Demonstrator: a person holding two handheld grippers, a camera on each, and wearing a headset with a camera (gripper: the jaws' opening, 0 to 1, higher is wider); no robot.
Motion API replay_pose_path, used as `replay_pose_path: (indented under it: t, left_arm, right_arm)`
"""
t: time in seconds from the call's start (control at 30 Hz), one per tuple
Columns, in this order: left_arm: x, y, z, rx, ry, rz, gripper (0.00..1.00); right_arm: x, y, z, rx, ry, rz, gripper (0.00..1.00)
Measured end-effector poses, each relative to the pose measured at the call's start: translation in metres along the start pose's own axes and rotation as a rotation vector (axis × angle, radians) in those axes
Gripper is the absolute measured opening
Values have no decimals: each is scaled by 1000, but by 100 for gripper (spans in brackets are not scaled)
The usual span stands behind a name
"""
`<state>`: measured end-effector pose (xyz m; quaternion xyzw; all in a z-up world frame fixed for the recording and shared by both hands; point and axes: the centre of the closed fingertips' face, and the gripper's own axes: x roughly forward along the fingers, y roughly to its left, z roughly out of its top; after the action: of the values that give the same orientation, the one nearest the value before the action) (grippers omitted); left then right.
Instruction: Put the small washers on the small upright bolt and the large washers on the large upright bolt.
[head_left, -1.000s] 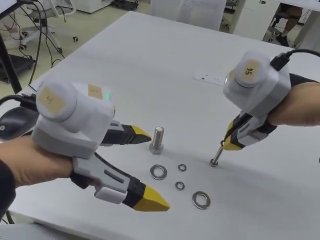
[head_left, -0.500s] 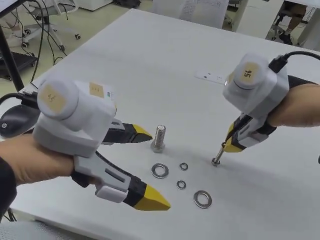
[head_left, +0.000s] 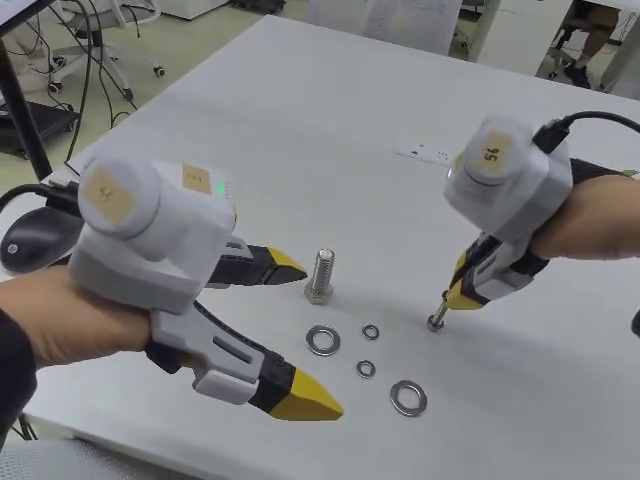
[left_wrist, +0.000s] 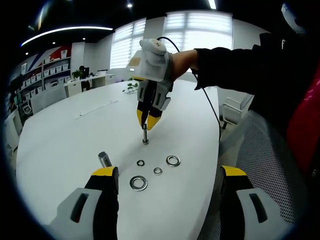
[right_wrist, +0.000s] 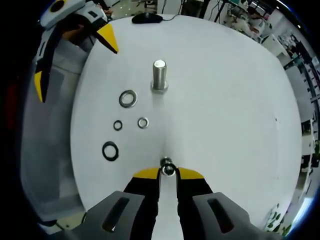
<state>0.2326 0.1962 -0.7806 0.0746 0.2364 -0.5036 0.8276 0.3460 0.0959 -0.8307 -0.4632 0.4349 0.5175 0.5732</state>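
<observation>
The right gripper (head_left: 456, 296) pinched the small upright bolt (head_left: 438, 316) while the left gripper (head_left: 300, 334) hung spread wide above four loose washers (head_left: 408, 397).

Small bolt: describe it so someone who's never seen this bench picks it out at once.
On the white table, four washers lie loose near the front edge. Just right of them stands the small bolt, its top pinched in the right gripper. It is far thinner than the large bolt, which stands free to its left.

Shiny metal washers (head_left: 322, 340) on matt white table (head_left: 300, 120)
</observation>
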Motion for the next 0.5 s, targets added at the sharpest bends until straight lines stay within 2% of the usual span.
replay_pose_path:
  t: [0.5]
  left_arm:
    - [-1, 1, -2, -4, 4, 4, 83]
  right_arm:
    - [16, 4, -3, 13, 14, 29, 14]
